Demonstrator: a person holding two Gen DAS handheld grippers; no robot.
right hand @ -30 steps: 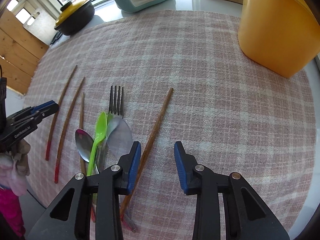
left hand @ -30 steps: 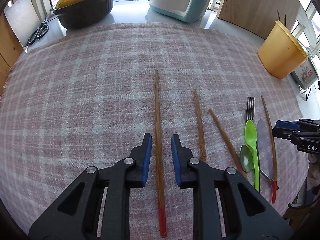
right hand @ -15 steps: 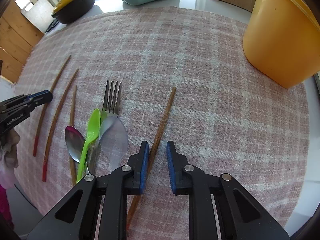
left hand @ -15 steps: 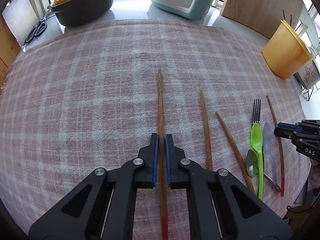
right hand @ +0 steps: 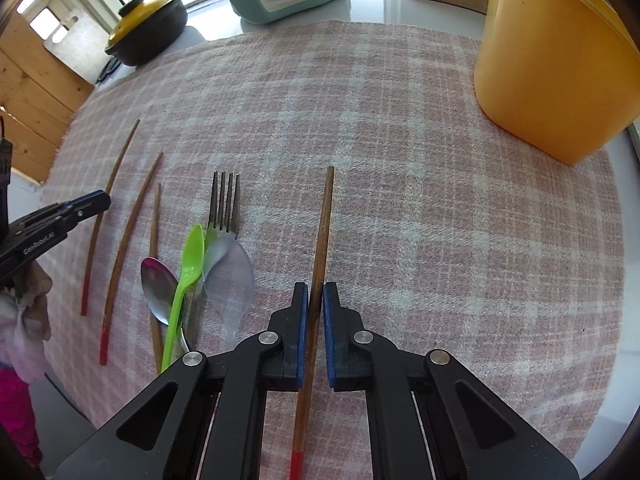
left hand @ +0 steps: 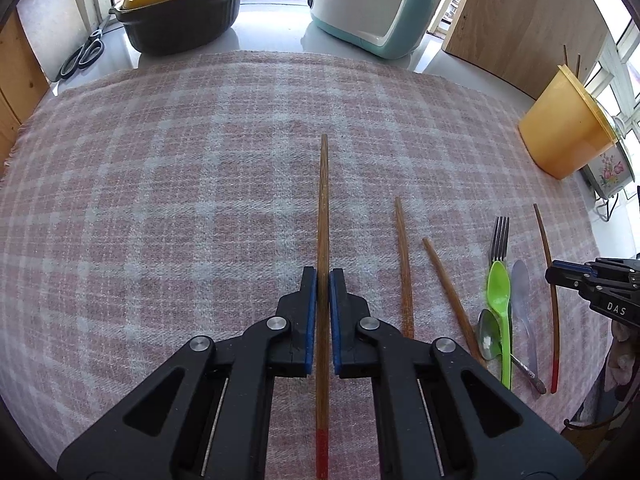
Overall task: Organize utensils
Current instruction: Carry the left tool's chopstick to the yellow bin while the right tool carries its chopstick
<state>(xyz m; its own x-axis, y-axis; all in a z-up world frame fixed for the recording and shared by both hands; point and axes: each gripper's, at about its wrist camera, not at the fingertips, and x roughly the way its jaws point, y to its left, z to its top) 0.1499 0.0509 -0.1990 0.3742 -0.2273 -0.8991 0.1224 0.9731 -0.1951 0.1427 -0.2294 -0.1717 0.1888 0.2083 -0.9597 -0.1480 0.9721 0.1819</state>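
While both claws point steeply down at the checked pink cloth (left hand: 168,184) on the bench, each has just finished closing on a chopstick. Clamped between the blue pads of the left claw (left hand: 323,276) is a brown wooden chopstick with a red end (left hand: 323,208); in the left wrist view it runs straight from 6 to 12 o'clock, red end nearest the camera, bare tip far out on the cloth. Pinched in the right claw (right hand: 316,290) is a second red-ended chopstick (right hand: 325,216), long axis leaning slightly toward 1 o'clock in the right wrist view, red end near. Between the two claws lie two more chopsticks (left hand: 404,264), a metal fork (right hand: 225,204), a green plastic spoon (right hand: 188,264), a steel spoon (right hand: 157,284) and a pale spoon (right hand: 232,276), all pointing roughly 12 o'clock. At 2 o'clock from the right claw stands a yellow tub (right hand: 552,64).
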